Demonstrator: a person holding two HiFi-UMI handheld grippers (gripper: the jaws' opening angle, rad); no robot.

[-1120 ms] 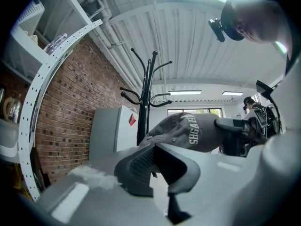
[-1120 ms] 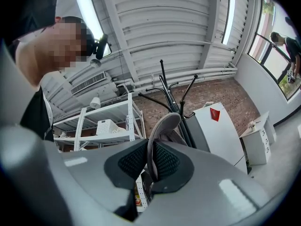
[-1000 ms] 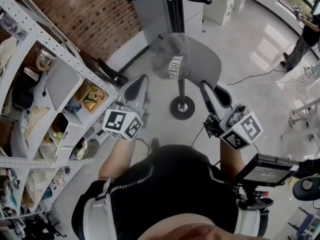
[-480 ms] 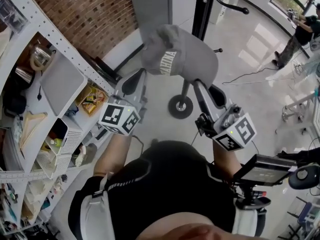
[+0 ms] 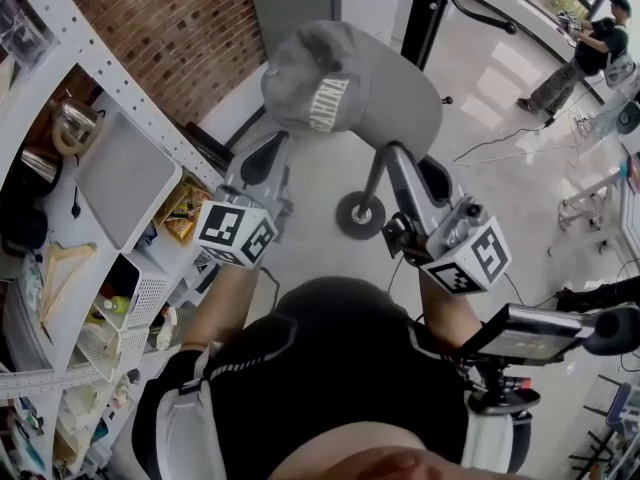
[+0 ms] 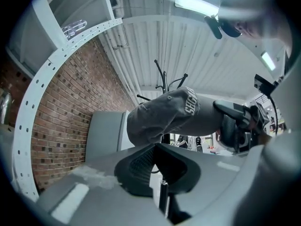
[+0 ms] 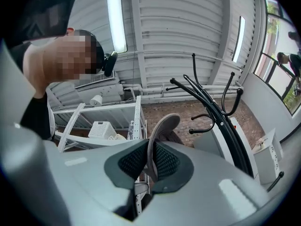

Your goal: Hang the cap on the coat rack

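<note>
A grey cap (image 5: 350, 83) with white lettering is held up in front of the black coat rack (image 5: 430, 13), whose round base (image 5: 360, 215) stands on the floor below. My right gripper (image 5: 395, 158) is shut on the cap's brim, which shows edge-on between the pads in the right gripper view (image 7: 162, 126). The rack's curved hooks (image 7: 221, 112) rise just right of it. My left gripper (image 5: 262, 158) sits under the cap's left side, jaws together with nothing between them. In the left gripper view the cap (image 6: 174, 114) hangs just beyond the jaws, hooks (image 6: 164, 79) behind.
White perforated shelving (image 5: 110, 88) with trays, baskets and small goods fills the left side, against a brick wall (image 5: 170, 18). A grey panel stands beside the rack. A person (image 5: 580, 53) stands far right on the glossy floor. A handheld screen (image 5: 530, 333) hangs at my right.
Both grippers have lifted and the cap has risen toward the rack's hooks. The right gripper has kept its hold on the brim; the left has stayed under the cap.
</note>
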